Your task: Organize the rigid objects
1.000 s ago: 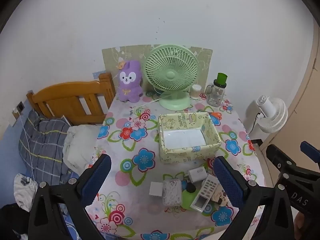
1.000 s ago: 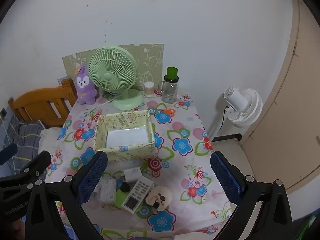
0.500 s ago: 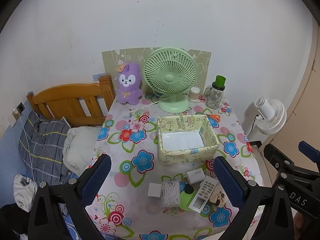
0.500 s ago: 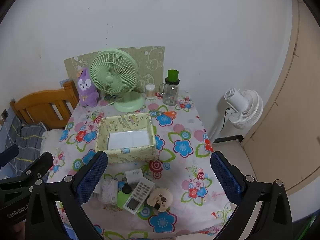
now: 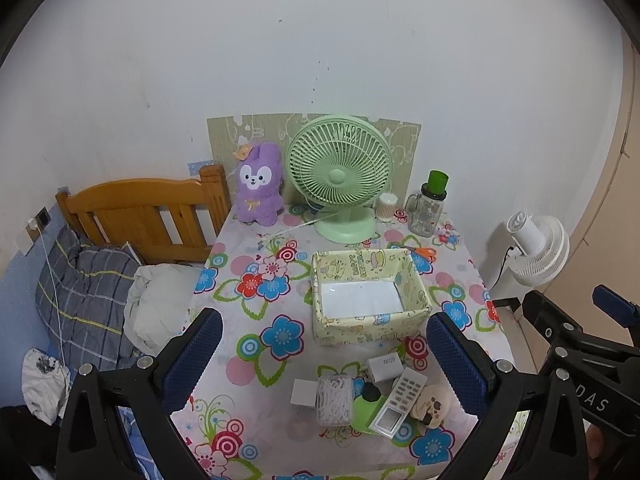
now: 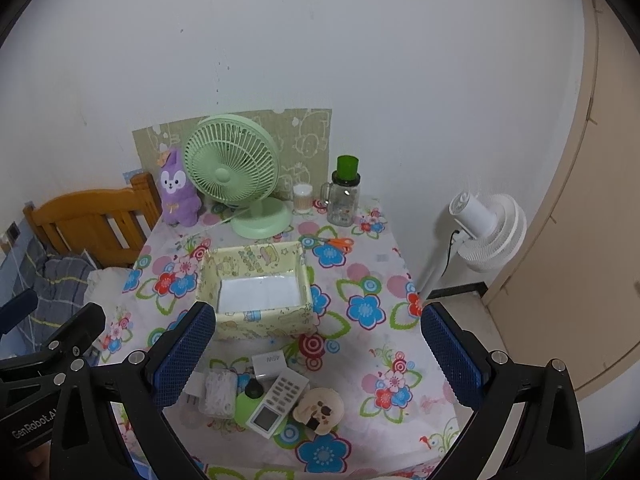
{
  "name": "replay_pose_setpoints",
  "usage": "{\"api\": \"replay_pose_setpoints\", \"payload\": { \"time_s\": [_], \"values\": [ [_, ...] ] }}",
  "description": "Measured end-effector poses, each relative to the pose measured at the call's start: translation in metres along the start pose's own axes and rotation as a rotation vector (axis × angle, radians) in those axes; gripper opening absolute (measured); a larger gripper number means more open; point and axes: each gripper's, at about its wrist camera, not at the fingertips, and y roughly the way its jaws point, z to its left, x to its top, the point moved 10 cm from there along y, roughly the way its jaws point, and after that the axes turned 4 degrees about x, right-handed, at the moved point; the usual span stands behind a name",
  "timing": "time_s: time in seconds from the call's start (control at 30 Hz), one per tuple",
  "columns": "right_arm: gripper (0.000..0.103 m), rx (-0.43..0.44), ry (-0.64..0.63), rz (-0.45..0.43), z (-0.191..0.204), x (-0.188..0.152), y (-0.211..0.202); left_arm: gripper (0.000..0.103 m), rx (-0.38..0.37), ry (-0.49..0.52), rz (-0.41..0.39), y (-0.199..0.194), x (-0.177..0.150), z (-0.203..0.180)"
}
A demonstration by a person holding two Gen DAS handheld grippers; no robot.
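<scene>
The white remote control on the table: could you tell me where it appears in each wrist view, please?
Left wrist: the remote control lies low, right of centre, between the gripper's fingers.
Right wrist: the remote control lies low, left of centre.
Shared landmark: the patterned box, just beyond the remote in both.

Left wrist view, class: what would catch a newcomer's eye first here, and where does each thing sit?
The green desk fan stands at the table's back edge, with a purple plush rabbit to its left. An empty patterned box sits mid-table, and a cluster of small items, a white remote among them, lies near the front edge.
</scene>
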Motion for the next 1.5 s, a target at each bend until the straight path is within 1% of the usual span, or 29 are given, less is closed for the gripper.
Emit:
{"api": "replay_pose_setpoints", "payload": {
  "time_s": [0.13,0.4,0.6,0.8,1.03,1.13,1.5],
  "values": [
    [0.103,0.003,0.004,-0.008,-0.001,0.002,-0.001,0.103,0.002,0.002,-0.005,-0.001,0.000,-0.001],
    [0.103,0.002,-0.005,-0.045,0.002,0.007,-0.009,0.103,0.018,0.003,-0.046,-0.011,0.006,0.002],
    [0.103,0.002,-0.006,-0.047,0.004,0.008,-0.010,0.103,0.025,0.001,-0.051,-0.013,0.006,0.005],
    [0.103,-0.025,-0.019,-0.073,0.005,0.013,-0.017,0.103,0.024,0.005,-0.058,-0.014,0.006,0.004],
    [0.103,0.001,0.004,-0.051,0.006,0.009,-0.012,0.103,0.026,0.002,-0.059,-0.014,0.006,0.007],
    [0.103,-0.006,-0.002,-0.055,0.007,0.011,-0.011,0.103,0.031,0.001,-0.059,-0.013,0.008,0.009],
    [0.103,0.017,0.009,-0.041,0.009,0.008,0.002,0.103,0.013,-0.003,-0.044,-0.001,0.006,0.011]
  ]
}}
